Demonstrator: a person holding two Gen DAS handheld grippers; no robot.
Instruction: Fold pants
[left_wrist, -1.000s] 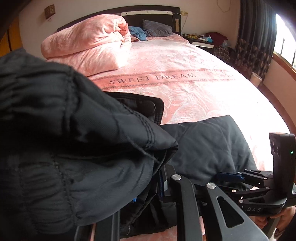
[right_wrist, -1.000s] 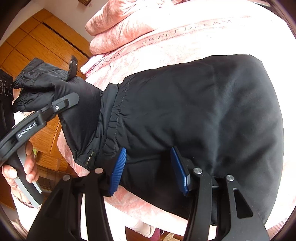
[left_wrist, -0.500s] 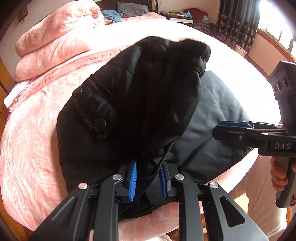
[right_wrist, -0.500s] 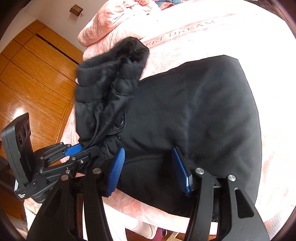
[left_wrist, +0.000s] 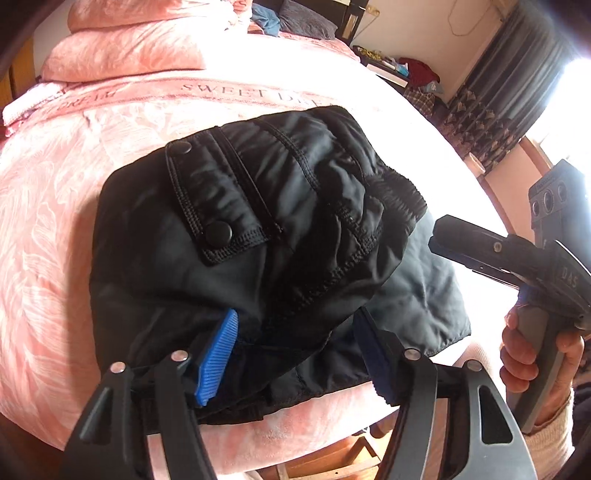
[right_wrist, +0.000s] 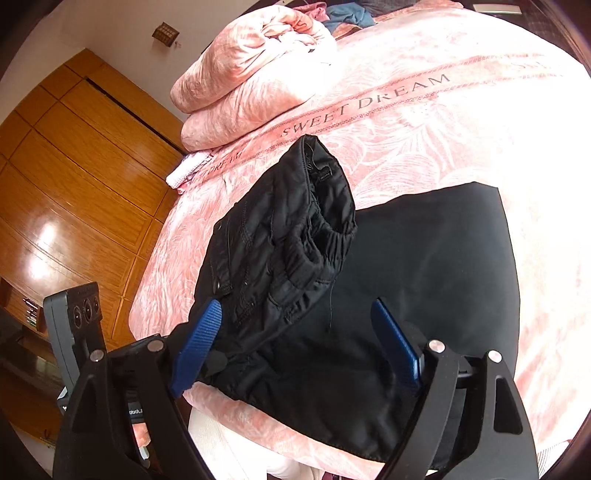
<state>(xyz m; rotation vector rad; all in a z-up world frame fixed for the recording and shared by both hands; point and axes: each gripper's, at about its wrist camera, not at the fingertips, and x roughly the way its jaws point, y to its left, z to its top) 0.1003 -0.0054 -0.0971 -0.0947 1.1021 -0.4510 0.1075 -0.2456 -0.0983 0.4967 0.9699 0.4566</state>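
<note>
**Black pants doubled over at the bed's near edge**

The left gripper (left_wrist: 295, 354) stands with its blue pads spread wide, holding nothing, just above the near hem of the pants (left_wrist: 258, 236). The pants lie on the pink bedspread (left_wrist: 55, 206), their waistband part (right_wrist: 295, 236) folded over the flat legs. The right gripper (right_wrist: 299, 350) also gapes wide and empty over the fabric.
</note>
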